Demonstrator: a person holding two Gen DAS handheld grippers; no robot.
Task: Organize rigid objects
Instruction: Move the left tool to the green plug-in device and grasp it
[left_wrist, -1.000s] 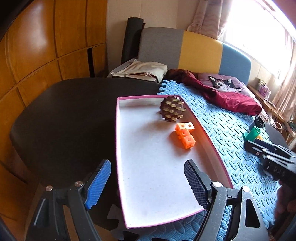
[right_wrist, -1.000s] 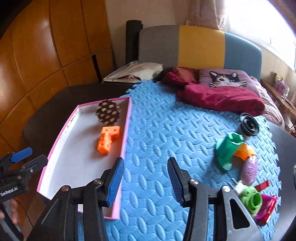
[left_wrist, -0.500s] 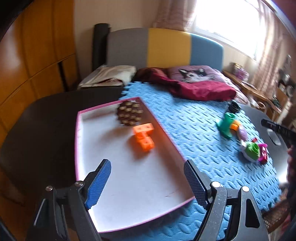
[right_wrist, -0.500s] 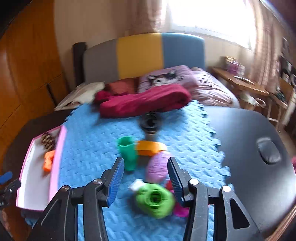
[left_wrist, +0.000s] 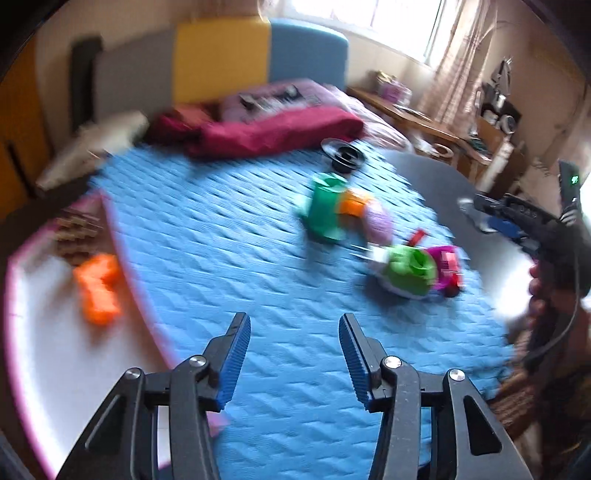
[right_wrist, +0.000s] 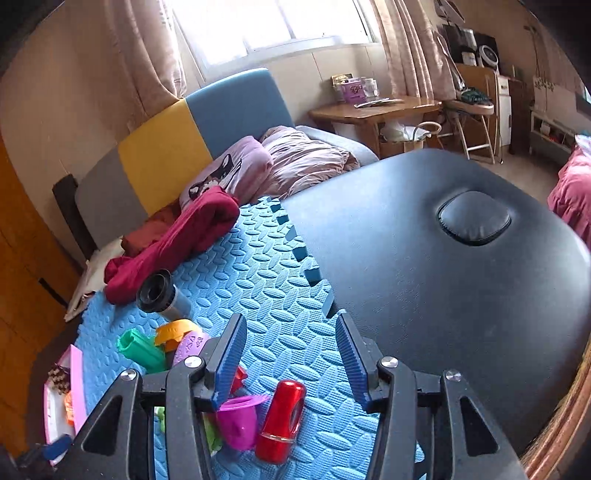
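My left gripper (left_wrist: 291, 332) hovers over the blue foam mat (left_wrist: 229, 258); its jaws are closing with nothing between them. The view is blurred. To its left a pink-rimmed white tray (left_wrist: 22, 332) holds orange blocks (left_wrist: 98, 288) and a brown studded ball (left_wrist: 75, 232). Loose toys lie ahead: a green piece (left_wrist: 325, 214), a purple piece (left_wrist: 380, 225), a green cup (left_wrist: 406, 271) and a black spool (left_wrist: 343, 155). My right gripper (right_wrist: 290, 332) hangs over the mat's right edge, jaws opening slightly and empty. A red cylinder (right_wrist: 282, 421) and magenta cup (right_wrist: 240, 421) lie under it.
The mat covers part of a black padded table (right_wrist: 443, 295) with a round cushion plug (right_wrist: 474, 218). A dark red cloth (right_wrist: 177, 236) and pillows lie at the mat's far edge. A wooden desk (right_wrist: 373, 107) and a folding stool stand beyond.
Both views have swung right. My left gripper has left the tray for the mat, and its jaws have narrowed. My right gripper has crossed the toy pile to the mat's right edge.
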